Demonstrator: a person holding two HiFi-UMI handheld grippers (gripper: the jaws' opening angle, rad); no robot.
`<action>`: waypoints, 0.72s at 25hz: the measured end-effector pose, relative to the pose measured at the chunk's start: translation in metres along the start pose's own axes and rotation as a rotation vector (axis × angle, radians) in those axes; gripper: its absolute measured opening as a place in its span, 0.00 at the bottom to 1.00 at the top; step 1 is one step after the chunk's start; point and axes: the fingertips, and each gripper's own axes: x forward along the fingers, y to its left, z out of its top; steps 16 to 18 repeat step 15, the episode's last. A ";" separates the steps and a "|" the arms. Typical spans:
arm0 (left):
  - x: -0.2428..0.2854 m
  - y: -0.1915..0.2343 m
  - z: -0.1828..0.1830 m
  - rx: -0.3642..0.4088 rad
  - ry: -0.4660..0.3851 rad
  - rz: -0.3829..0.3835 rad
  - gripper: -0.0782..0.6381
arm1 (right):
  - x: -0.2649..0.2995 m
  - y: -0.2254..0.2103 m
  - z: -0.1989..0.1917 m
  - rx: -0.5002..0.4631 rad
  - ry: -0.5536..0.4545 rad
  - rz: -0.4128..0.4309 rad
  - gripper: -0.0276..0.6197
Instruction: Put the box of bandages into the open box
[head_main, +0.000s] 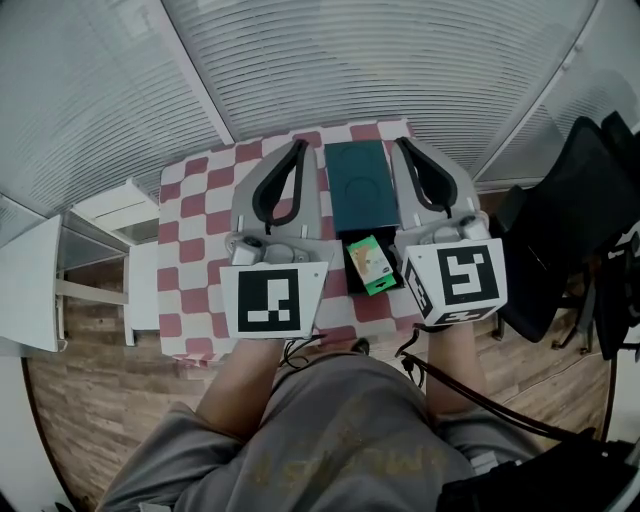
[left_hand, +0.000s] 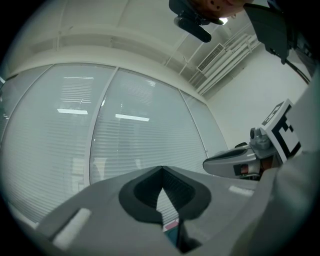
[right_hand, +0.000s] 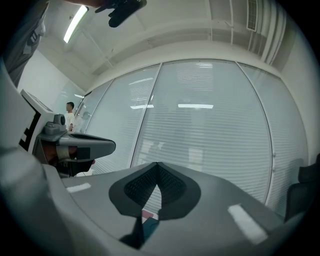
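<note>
The green and white box of bandages (head_main: 370, 265) lies tilted inside the black base of the open box (head_main: 352, 283), whose dark teal lid (head_main: 360, 185) lies folded back behind it on the checkered table (head_main: 200, 200). My left gripper (head_main: 299, 146) is held to the left of the open box, its tips touching and nothing between them. My right gripper (head_main: 400, 144) is held to the right of it, also shut and empty. In the left gripper view the left gripper (left_hand: 161, 168) points at the window blinds. The right gripper (right_hand: 156, 164) does the same in its own view.
A black office chair (head_main: 570, 230) stands right of the table and a white shelf unit (head_main: 105, 215) left of it. Window blinds (head_main: 400, 60) run behind the table's far edge. A person (right_hand: 70, 112) stands far off in the right gripper view.
</note>
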 end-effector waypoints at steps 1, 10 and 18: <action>0.001 0.000 -0.001 -0.002 0.003 0.000 0.11 | 0.001 -0.001 -0.001 0.000 0.003 0.000 0.08; 0.002 0.000 -0.005 -0.008 0.005 -0.006 0.11 | 0.002 0.002 -0.005 -0.002 0.010 0.004 0.08; 0.005 0.000 -0.006 -0.007 0.003 -0.007 0.11 | 0.004 0.001 -0.007 0.000 0.014 0.004 0.08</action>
